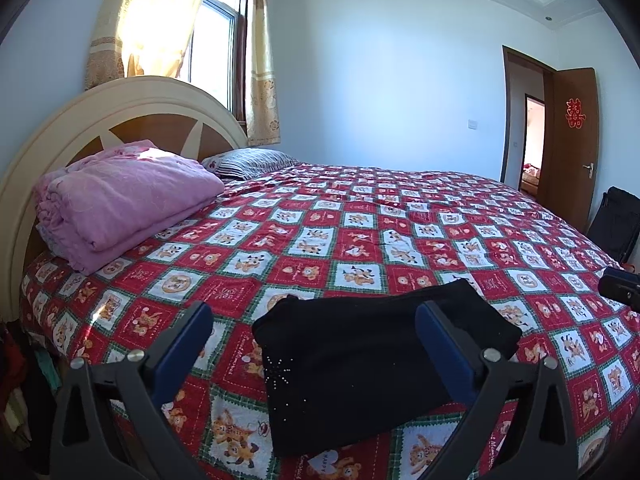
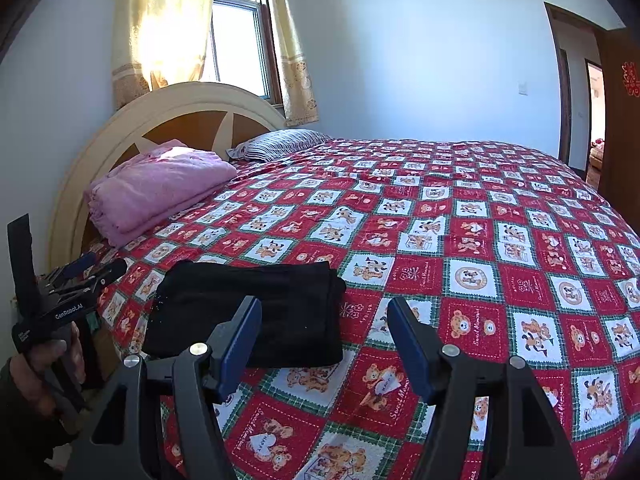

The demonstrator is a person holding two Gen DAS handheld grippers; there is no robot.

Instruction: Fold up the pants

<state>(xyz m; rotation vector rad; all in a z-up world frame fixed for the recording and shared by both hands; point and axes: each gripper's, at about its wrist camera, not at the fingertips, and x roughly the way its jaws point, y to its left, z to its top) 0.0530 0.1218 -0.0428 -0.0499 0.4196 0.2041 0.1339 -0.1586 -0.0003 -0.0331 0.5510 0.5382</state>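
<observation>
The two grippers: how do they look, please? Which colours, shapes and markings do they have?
Each gripper, the left gripper and the right gripper, has two black angular plastic fingers with flat blue pads and round silver bolt heads. Seen from the right wrist view, the left gripper's black body bears white "GenRobot.AI" lettering and a black strap. The hand holding it shows a dark sleeve.

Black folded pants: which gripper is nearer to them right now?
Left. The left gripper hangs open right over the black folded pants, fingers either side. The right gripper sits off their right edge, open over the bedspread.
</observation>
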